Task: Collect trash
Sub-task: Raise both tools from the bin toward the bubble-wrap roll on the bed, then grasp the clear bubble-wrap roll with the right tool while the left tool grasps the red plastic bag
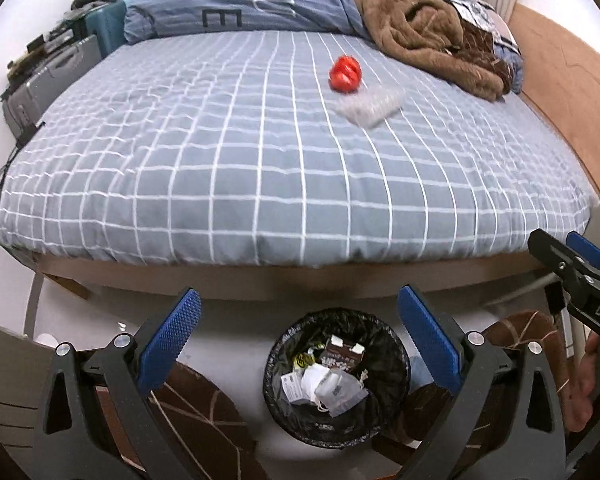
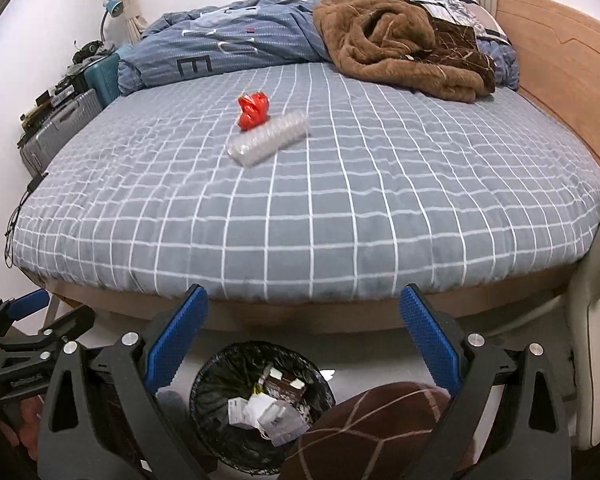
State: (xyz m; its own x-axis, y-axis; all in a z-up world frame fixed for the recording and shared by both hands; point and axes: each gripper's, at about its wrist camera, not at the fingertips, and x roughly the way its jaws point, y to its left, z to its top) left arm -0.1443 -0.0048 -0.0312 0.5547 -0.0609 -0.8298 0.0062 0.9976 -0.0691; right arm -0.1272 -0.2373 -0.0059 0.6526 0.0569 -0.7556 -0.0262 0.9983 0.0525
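A crumpled red wrapper (image 1: 345, 73) (image 2: 253, 111) lies on the grey checked bed (image 1: 260, 168) (image 2: 340, 208), with a clear plastic tray (image 1: 371, 105) (image 2: 269, 137) beside it. A black-lined trash bin (image 1: 336, 376) (image 2: 260, 404) stands on the floor at the bed's foot and holds a brown carton, paper and plastic scraps. My left gripper (image 1: 298, 336) is open and empty above the bin. My right gripper (image 2: 304, 336) is open and empty above the bin too. Each gripper shows at the edge of the other's view.
A folded blue duvet (image 2: 228, 52) and a brown blanket (image 2: 400, 40) lie at the head of the bed. Suitcases (image 1: 48, 80) stand along the left wall. A wooden headboard (image 2: 560, 80) runs on the right. Brown slippers (image 2: 372, 432) are beside the bin.
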